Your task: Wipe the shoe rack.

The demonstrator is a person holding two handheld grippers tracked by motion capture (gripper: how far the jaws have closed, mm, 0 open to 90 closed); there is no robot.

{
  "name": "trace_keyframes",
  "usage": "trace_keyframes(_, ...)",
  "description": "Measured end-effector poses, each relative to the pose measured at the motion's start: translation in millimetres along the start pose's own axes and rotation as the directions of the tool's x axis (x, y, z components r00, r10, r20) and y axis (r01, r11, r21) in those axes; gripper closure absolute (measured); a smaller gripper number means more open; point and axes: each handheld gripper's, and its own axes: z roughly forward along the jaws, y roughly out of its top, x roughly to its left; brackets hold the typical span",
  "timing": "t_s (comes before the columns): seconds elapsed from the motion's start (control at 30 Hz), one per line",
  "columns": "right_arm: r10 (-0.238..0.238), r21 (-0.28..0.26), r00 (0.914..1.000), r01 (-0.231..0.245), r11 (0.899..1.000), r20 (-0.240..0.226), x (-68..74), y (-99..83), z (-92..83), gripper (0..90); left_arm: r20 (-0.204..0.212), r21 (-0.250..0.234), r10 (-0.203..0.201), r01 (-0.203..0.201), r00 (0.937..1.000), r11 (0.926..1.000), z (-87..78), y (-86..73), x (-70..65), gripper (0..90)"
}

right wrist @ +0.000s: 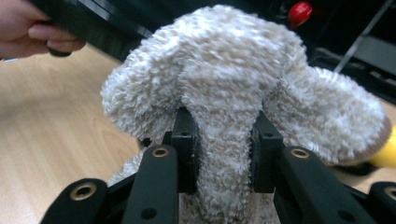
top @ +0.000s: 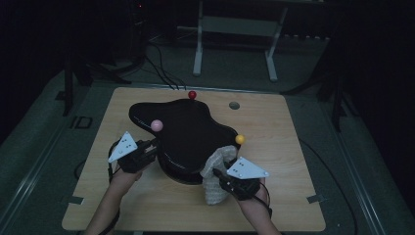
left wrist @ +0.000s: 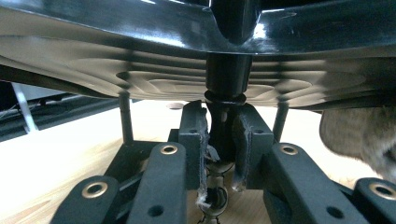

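A glossy black, blob-shaped plate (top: 188, 132) stands raised on short posts on the wooden table (top: 288, 161). Pink (top: 156, 125), red (top: 192, 94) and yellow (top: 240, 139) balls sit at its rim. My left gripper (top: 155, 149) reaches under the plate's left edge. In the left gripper view its jaws (left wrist: 224, 140) are shut on a black round post (left wrist: 228, 74) beneath the plate (left wrist: 140, 18). My right gripper (top: 218, 172) is at the plate's front right, shut on a fluffy cream cloth (top: 214, 188). The cloth (right wrist: 224, 70) bulges over the jaws (right wrist: 224, 140).
A small grey round cap (top: 234, 105) lies in the table's far right part. Behind the table stand a grey metal frame (top: 235, 29) and cables (top: 161, 68) on the floor. Thin support posts (left wrist: 125, 116) hold up the plate.
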Motion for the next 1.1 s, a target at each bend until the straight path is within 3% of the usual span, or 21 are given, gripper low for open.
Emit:
trace_keyframes(0.13, -0.018, 0.009, 0.9998, 0.018, 1.000, -0.007, 3.7, 0.8, -2.4, 69.2, -0.001, -0.001, 0.001, -0.001, 1.0000, 1.0000, 0.1, 0.0, -0.3, 74.8)
trace_keyframes(0.3, -0.022, -0.053, 0.9998, 0.022, 0.998, 0.005, 3.6, 15.3, -14.6, 69.3, -0.002, 0.000, 0.005, -0.005, 1.0000, 1.0000, 0.2, -0.2, -0.9, 74.8)
trace_keyframes(0.5, -0.032, -0.009, 0.9993, 0.032, 0.999, -0.020, 8.8, 8.0, -7.7, 69.3, -0.004, 0.001, 0.007, -0.007, 1.0000, 1.0000, 0.1, -0.1, -1.3, 74.8)
trace_keyframes(0.67, -0.031, -0.072, 0.9989, 0.028, 0.997, -0.037, 11.2, 20.4, -22.2, 69.3, -0.005, 0.001, 0.011, -0.011, 0.9999, 0.9999, 0.3, -0.1, -2.2, 74.8)
trace_keyframes(0.77, -0.084, -0.055, 0.9945, 0.081, 0.995, -0.062, 30.3, 19.8, -18.6, 69.2, -0.007, 0.002, 0.013, -0.013, 0.9999, 0.9999, 0.1, -0.1, -2.3, 74.8)
trace_keyframes(0.83, -0.102, -0.047, 0.9930, 0.100, 0.994, -0.058, 33.9, 18.6, -18.2, 69.2, -0.006, 0.001, 0.013, -0.013, 0.9999, 0.9999, 0.2, -0.2, -2.3, 74.8)
trace_keyframes(0.9, -0.098, -0.053, 0.9926, 0.094, 0.994, -0.072, 33.5, 20.7, -20.9, 69.2, -0.007, 0.001, 0.015, -0.015, 0.9999, 0.9999, 0.3, -0.1, -2.6, 74.8)
trace_keyframes(1.0, -0.079, -0.112, 0.9950, 0.072, 0.991, -0.062, 27.6, 33.0, -31.0, 69.2, -0.007, 0.001, 0.015, -0.015, 0.9999, 0.9999, 0.4, -0.3, -3.2, 74.8)
trace_keyframes(1.1, -0.082, -0.099, 0.9933, 0.073, 0.992, -0.082, 32.7, 34.0, -27.1, 69.2, -0.005, -0.001, 0.015, -0.015, 0.9999, 0.9999, 0.2, -0.5, -2.6, 74.8)
